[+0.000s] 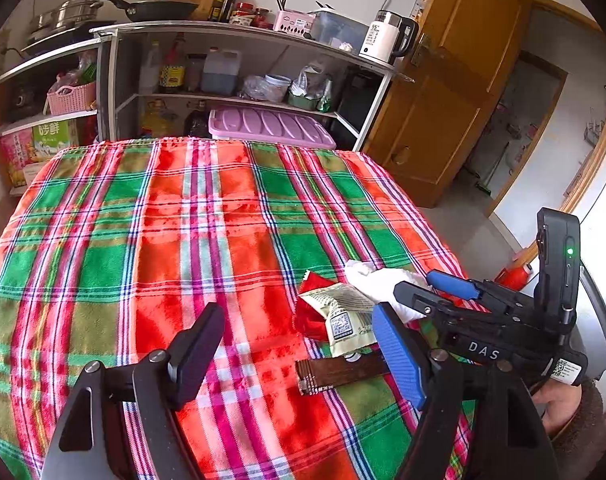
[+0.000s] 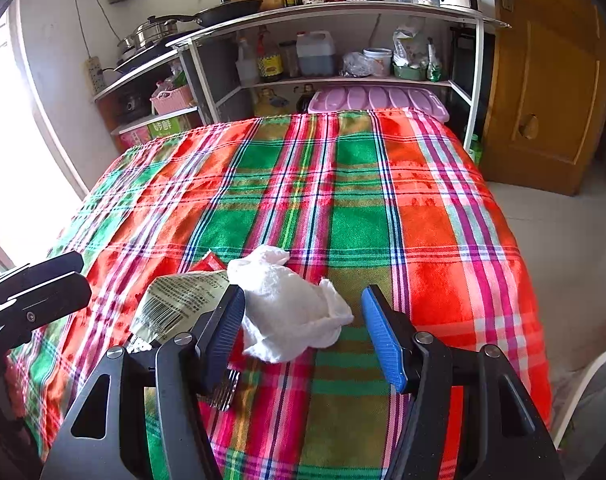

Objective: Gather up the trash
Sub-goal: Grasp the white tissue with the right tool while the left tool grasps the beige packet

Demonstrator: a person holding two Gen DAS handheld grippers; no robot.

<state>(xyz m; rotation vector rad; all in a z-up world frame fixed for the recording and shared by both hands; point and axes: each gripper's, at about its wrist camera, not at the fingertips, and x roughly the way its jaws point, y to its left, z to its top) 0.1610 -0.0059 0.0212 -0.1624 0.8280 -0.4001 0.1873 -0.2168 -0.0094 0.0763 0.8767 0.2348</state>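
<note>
Both grippers spread over the trash pile, nothing pinched.

Left wrist: your left gripper point(image 1: 299, 352) is wide open above the plaid cloth point(image 1: 183, 220); brown wrapper point(image 1: 339, 372), beige packet point(image 1: 343, 316) and red wrapper point(image 1: 309, 312) lie by its right finger.
Right wrist: your right gripper point(image 2: 303, 336) is open around the white tissue point(image 2: 291, 308), the tissue touching its left finger; beige packet point(image 2: 175, 304) just left of it.
</note>
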